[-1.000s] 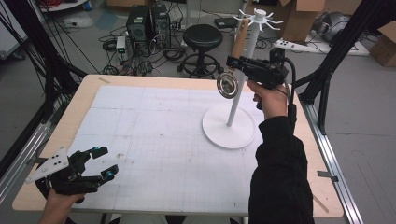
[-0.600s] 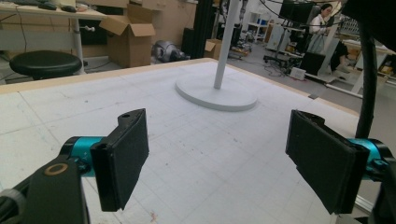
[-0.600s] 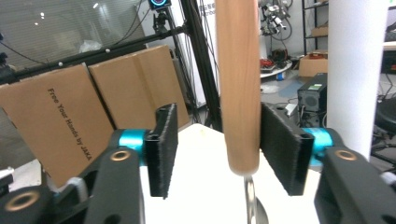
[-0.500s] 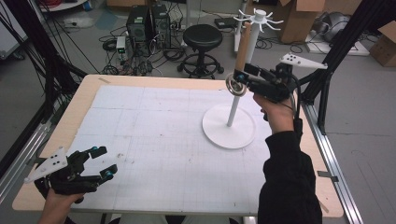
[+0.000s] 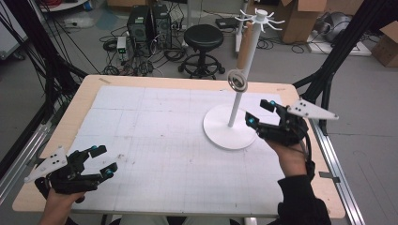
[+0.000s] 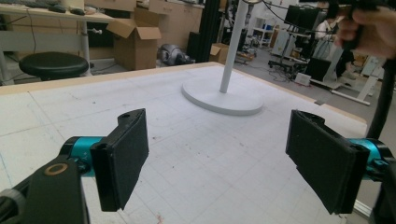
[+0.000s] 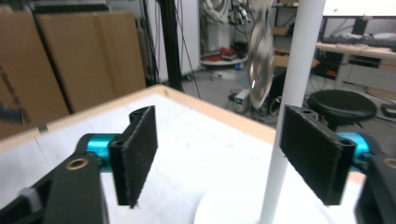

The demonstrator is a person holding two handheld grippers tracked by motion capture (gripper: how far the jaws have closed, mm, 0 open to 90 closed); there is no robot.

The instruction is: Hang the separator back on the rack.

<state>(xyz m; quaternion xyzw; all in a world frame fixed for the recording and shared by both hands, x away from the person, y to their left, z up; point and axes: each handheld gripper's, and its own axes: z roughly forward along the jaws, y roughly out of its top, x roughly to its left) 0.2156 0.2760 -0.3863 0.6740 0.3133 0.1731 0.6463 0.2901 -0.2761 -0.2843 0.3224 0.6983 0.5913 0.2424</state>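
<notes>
- Left gripper (image 5: 102,161) rests at the table's (image 5: 155,84) 7 o'clock corner, jaws spread, empty
- Right gripper (image 5: 260,113), jaws apart, sits at 3 o'clock of the white stand (image 5: 237,101)
- A metal ring (image 5: 237,80) hangs against the stand's pole

One tall white pole stand (image 5: 237,101) with a round base is sitting on the surface. One round metal ring (image 5: 237,80) is hanging beside its pole. Two tools are hovering: left tool (image 5: 102,161), right tool (image 5: 260,112).

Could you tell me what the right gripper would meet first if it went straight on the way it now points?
Probably the white pole of the stand: the right gripper has its jaws open, and the pole rises just inside its right-hand jaw. The ring hangs blurred higher up, so depth there is uncertain.
</notes>
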